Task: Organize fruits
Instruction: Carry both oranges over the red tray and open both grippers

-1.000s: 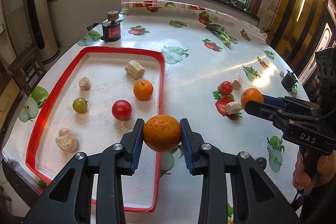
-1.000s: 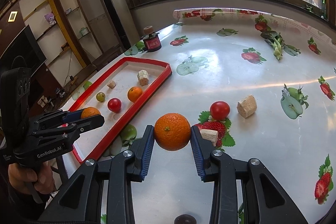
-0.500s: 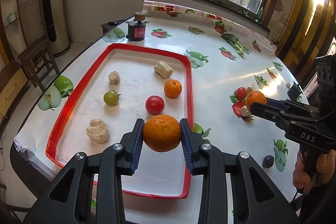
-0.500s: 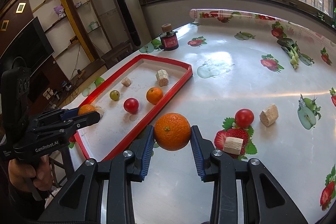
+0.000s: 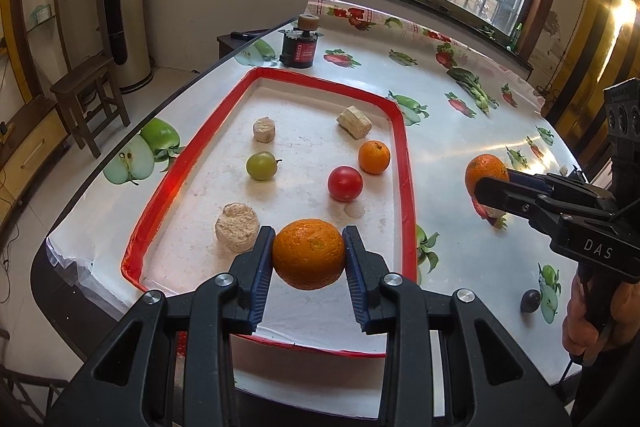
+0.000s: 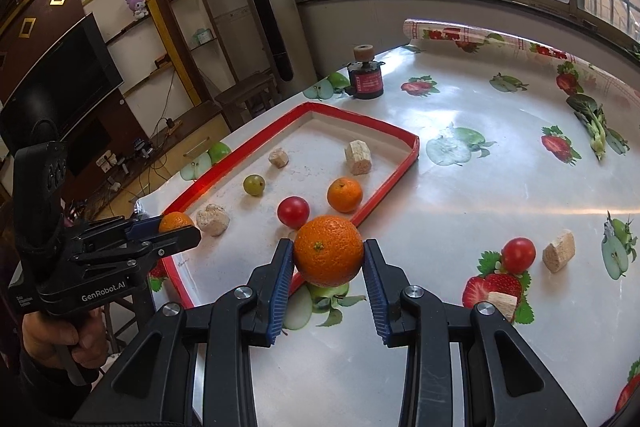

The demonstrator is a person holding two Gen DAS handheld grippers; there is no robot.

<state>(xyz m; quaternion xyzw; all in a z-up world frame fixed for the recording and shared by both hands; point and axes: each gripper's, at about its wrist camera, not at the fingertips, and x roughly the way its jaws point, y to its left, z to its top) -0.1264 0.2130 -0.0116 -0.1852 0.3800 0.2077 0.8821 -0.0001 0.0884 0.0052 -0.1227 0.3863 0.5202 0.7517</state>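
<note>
2 oranges are in play, 1 per gripper. The left gripper [image 5: 308, 259] pinches an orange [image 5: 308, 253] by its sides, above the near end of the red tray [image 5: 408, 187]. The right gripper [image 6: 328, 263] pinches another orange [image 6: 328, 250] just outside the tray's right rim. Inside the tray lie a small orange [image 5: 374, 157], a tomato [image 5: 345, 183], a green fruit [image 5: 261, 166] and pale chunks. Each orange looks firm, fairly heavy and round, so it could roll; gripping across the widest part seems safest.
</note>
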